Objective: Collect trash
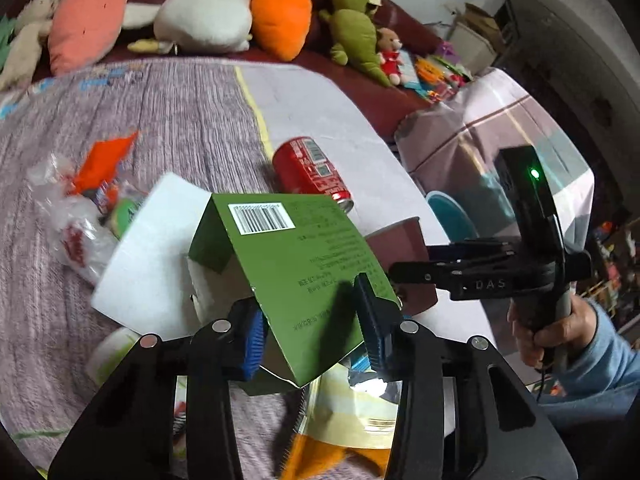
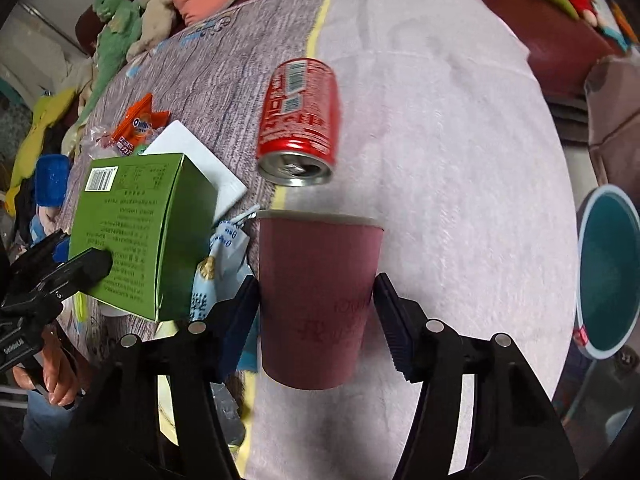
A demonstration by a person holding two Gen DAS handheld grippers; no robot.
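Crushing is the nearest risk: the left gripper point(image 1: 316, 332) pinches a thin green carton point(image 1: 288, 264) by its open end, and the cardboard can fold and slide free. The right gripper point(image 2: 318, 320) clamps a maroon paper cup point(image 2: 318, 300), whose soft wall may buckle. Just beyond the cup, a red soda can point(image 2: 300, 120) lies on its side and could roll if nudged. Right of the cup, well apart, waits the teal bin point(image 2: 608, 272).
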